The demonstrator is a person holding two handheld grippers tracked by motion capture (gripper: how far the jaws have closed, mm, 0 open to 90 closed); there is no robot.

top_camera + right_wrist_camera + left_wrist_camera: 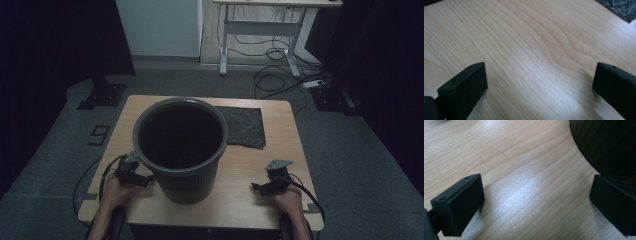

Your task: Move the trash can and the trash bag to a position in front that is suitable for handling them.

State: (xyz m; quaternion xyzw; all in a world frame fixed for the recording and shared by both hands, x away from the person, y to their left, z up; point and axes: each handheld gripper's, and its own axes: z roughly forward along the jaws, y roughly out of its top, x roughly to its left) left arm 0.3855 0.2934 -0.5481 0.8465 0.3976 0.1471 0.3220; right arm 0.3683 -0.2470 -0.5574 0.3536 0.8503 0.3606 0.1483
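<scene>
A dark grey ribbed bin (180,145) stands on the pale wood-grain bench (260,165); upper right lies a black crinkled bag (243,126).

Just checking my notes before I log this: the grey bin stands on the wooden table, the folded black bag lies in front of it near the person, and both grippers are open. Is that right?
Not quite. The high view shows the black bag lying flat behind the bin, on the far side from the person, not in front. The rest holds: the bin stands on the table, and the left gripper and right gripper are open.

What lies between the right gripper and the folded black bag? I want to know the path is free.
Bare wooden table: in the high view nothing sits between the right gripper and the black bag. The right gripper view shows plain wood ahead of its open jaws.
</scene>
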